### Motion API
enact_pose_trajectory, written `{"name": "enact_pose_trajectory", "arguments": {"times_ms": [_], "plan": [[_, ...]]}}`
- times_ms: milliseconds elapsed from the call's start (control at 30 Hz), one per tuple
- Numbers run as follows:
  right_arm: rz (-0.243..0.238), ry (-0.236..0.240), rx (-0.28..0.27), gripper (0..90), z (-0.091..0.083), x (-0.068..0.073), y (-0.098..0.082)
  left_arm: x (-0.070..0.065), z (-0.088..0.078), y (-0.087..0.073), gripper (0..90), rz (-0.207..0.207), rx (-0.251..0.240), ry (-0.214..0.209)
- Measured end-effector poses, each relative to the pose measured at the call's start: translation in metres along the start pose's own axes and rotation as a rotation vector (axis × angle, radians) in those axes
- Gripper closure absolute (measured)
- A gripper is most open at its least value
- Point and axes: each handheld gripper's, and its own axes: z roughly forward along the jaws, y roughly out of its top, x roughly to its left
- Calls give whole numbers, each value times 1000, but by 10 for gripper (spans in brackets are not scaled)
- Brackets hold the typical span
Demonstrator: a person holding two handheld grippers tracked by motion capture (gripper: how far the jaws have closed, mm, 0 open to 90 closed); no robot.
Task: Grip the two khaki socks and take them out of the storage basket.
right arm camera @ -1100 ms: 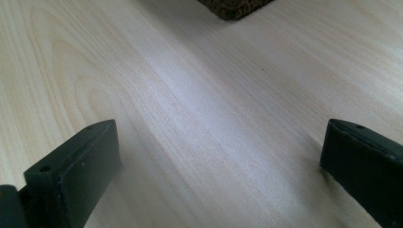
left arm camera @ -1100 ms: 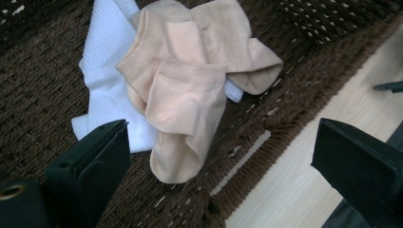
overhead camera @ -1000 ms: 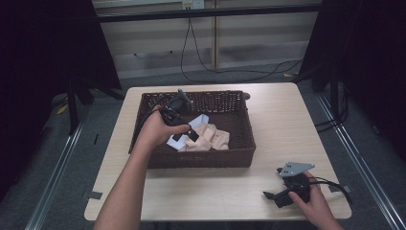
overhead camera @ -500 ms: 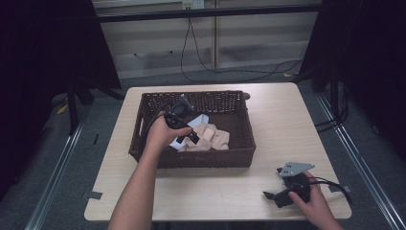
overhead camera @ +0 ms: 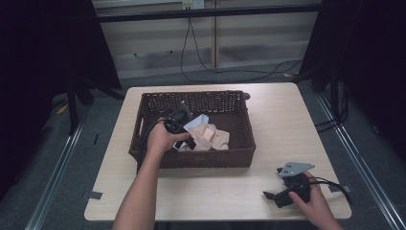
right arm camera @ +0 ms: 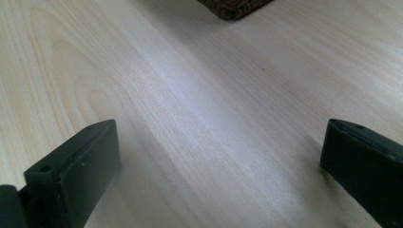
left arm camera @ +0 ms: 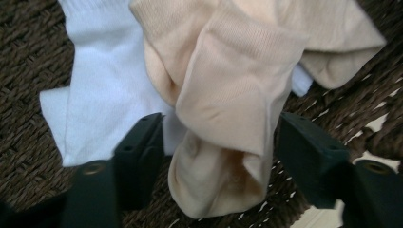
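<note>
A dark wicker basket sits on the table and holds a beige sock lying over a white sock. My left gripper reaches down into the basket's left half. In the left gripper view the bunched beige sock lies between the jaws of the left gripper, which have just been closing. A thin gap still shows by the left jaw, with the white sock beneath. My right gripper rests near the table's front right edge, open over bare wood.
The light wooden table has free room right of the basket and along its front. A corner of the basket shows at the top of the right gripper view. Black cables lie on the floor beyond the table.
My left hand has sunk lower into the basket, down onto the socks. The right hand and its gripper have stayed put.
</note>
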Motion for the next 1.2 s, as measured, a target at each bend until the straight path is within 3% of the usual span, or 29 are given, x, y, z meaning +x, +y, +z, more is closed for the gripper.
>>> {"name": "enact_pose_trajectory", "arguments": {"times_ms": [100,200,233,267,333,500,733,1200], "plan": [[0,0,0,0,0,0,0,-1,1,0,594,24,21,-3],[-1,0,0,0,0,0,0,-3,1,0,712,41,31,-7],[-1,0,0,0,0,0,0,-3,0,0,712,45,31,-18],[0,0,0,0,0,0,0,-4,-2,1,794,54,41,-18],[-1,0,0,0,0,0,0,-4,-3,1,829,60,48,-20],[0,0,0,0,0,0,0,-8,-25,4,846,53,41,-7],[-4,0,-2,0,0,0,0,-12,-51,6,847,36,25,-21],[-3,0,-2,0,0,0,0,-24,-108,11,846,60,-1,-30]]}}
